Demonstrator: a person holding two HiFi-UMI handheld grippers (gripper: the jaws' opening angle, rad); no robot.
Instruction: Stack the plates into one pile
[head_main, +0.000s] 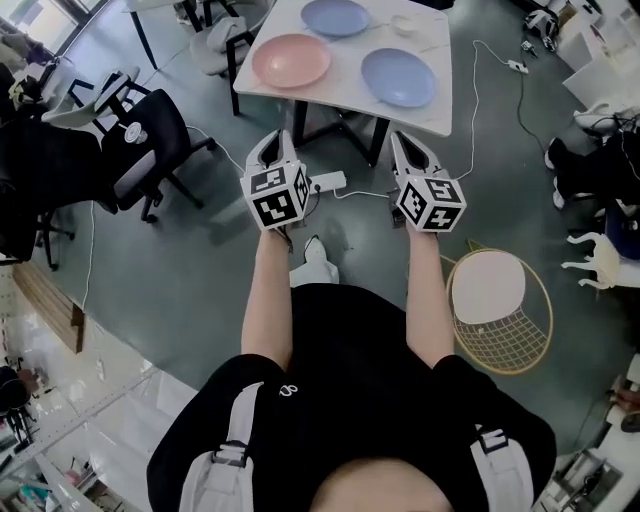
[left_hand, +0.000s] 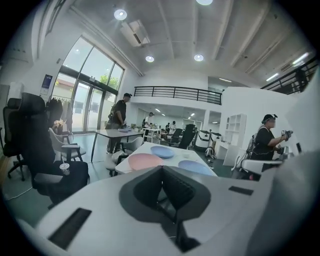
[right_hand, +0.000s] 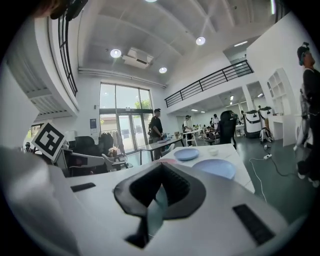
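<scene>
Three plates lie apart on a white table: a pink plate at the near left, a blue plate at the near right, another blue plate at the far side. Both grippers hang in the air short of the table's near edge. My left gripper is shut and holds nothing. My right gripper is also shut and empty. The left gripper view shows the pink plate and both blue plates ahead of the shut jaws. The right gripper view shows the two blue plates.
A small white cup stands on the table near the far blue plate. A black office chair is at the left, a round wire stool at the right. White cables and a power strip lie on the floor under the table. People stand in the distance.
</scene>
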